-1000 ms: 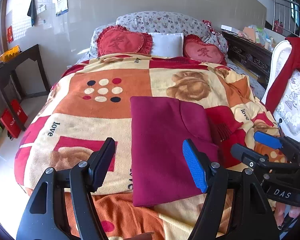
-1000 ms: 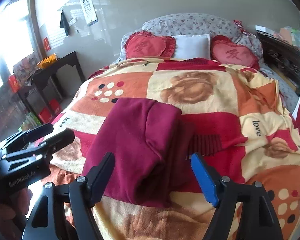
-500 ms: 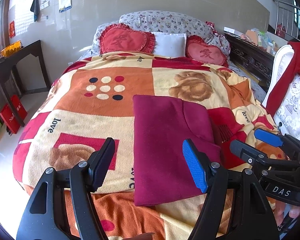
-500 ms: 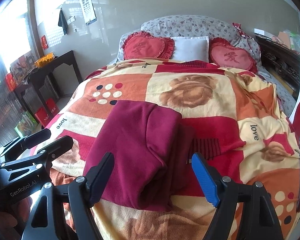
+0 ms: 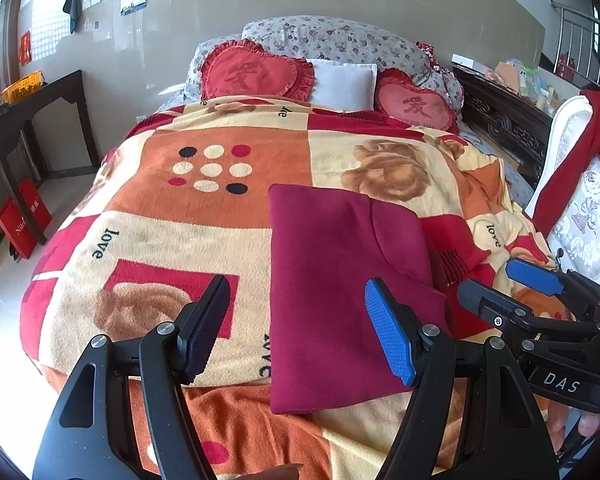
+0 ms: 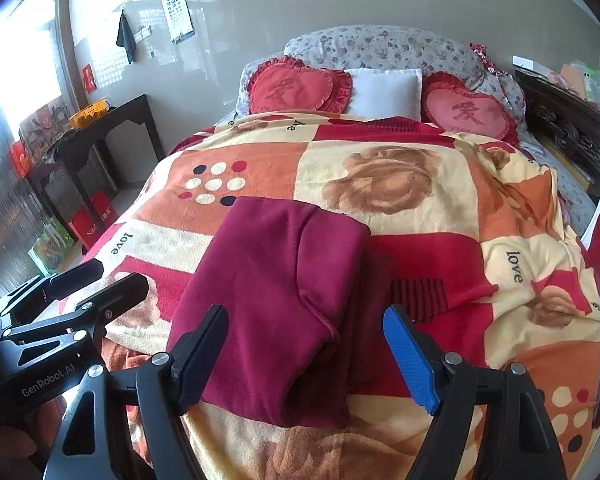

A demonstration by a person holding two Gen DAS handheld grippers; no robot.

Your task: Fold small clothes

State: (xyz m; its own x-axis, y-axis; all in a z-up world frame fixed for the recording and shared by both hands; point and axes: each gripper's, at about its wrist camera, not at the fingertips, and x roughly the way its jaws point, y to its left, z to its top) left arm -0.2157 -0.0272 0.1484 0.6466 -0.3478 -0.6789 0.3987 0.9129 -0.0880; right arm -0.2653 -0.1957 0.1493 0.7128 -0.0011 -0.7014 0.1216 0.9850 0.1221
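Observation:
A dark red garment (image 5: pixel 332 280) lies folded into a long rectangle on the patterned blanket (image 5: pixel 204 216), near the foot of the bed. In the right wrist view (image 6: pixel 276 300) its right side is folded over on top. My left gripper (image 5: pixel 296 328) is open and empty, held above the near left part of the garment. My right gripper (image 6: pixel 304 356) is open and empty, above the garment's near end. Each gripper shows in the other's view: the right one (image 5: pixel 512 288) at the right, the left one (image 6: pixel 100 284) at the left.
Two red heart cushions (image 5: pixel 256 72) and a white pillow (image 5: pixel 344 82) lie at the head of the bed. A dark side table (image 5: pixel 28 112) stands on the left. A white chair with a red cloth (image 5: pixel 580 168) stands close on the right.
Both grippers have drawn back and up a little from the bed. The garment has not moved. Both stay open.

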